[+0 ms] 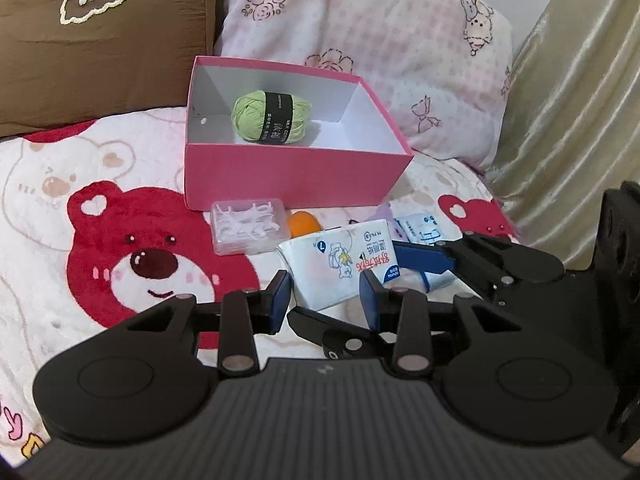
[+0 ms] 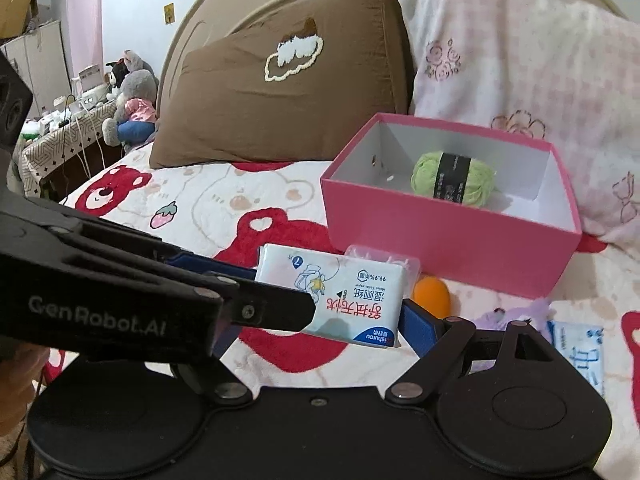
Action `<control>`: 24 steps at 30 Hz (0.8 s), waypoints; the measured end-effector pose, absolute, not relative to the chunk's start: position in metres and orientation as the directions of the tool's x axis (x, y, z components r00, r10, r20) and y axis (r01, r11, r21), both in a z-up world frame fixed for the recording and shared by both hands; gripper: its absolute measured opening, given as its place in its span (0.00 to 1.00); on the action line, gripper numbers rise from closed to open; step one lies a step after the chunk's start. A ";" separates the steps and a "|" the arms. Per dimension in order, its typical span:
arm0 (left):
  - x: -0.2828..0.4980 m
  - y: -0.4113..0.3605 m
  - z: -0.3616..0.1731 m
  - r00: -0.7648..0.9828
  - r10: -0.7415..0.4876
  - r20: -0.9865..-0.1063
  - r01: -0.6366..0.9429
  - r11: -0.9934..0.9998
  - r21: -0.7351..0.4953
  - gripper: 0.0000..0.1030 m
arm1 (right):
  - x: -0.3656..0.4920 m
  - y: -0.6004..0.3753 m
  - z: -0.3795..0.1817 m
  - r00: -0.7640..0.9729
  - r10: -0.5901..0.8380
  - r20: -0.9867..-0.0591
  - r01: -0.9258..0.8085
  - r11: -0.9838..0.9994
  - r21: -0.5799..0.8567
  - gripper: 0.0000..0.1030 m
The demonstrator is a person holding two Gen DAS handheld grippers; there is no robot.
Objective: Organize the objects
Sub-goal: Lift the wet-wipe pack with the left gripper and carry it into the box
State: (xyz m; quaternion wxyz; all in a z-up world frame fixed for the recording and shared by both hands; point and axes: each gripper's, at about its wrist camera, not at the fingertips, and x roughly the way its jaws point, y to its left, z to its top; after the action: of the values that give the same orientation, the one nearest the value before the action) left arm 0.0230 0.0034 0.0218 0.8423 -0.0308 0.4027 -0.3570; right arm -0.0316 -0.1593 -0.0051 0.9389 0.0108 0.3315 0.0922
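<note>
**Wipes pack lifted between both grippers**

Holding the white wipes pack (image 1: 338, 268) above the bear blanket (image 1: 132, 248), low and centre in both views, the left gripper (image 1: 324, 300) has its blue pads clamped on the pack's short sides. The right gripper (image 2: 336, 304) spans its length with jaws wide, apparently pressing too. The pink box (image 1: 296, 176), with green yarn (image 1: 269, 118) inside, sits behind. Risk: a soft pack may buckle and slip out, or clip the box's near wall if carried low.

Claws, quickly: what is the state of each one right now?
Left claw: closed on the wipes pack.
Right claw: closed on the same pack, across its longer side.
</note>
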 end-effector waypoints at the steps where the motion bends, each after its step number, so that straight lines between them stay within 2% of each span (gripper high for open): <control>1: 0.024 0.002 0.023 0.418 -0.628 -0.657 0.575 0.742 -0.344 0.33 | -0.033 -0.160 -0.004 0.767 0.178 -0.616 -0.166 0.983 0.077 0.85; 16: 0.067 -0.024 0.067 0.347 -0.610 -0.712 0.552 0.747 -0.371 0.34 | -0.009 -0.176 0.039 0.780 0.154 -0.607 -0.179 0.984 0.020 0.84; 21: 0.084 -0.034 0.087 0.363 -0.608 -0.707 0.571 0.744 -0.347 0.34 | 0.006 -0.187 0.056 0.786 0.163 -0.596 -0.183 0.983 0.028 0.84; 24: 0.100 -0.036 0.095 0.346 -0.639 -0.687 0.557 0.729 -0.397 0.34 | 0.015 -0.196 0.064 0.798 0.172 -0.578 -0.175 0.983 0.051 0.84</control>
State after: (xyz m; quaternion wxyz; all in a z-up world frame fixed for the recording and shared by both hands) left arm 0.0997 -0.0361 0.0952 0.8192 -0.0462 0.4399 -0.3650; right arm 0.0146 -0.1964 0.0641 0.9481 -0.0025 0.3046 0.0916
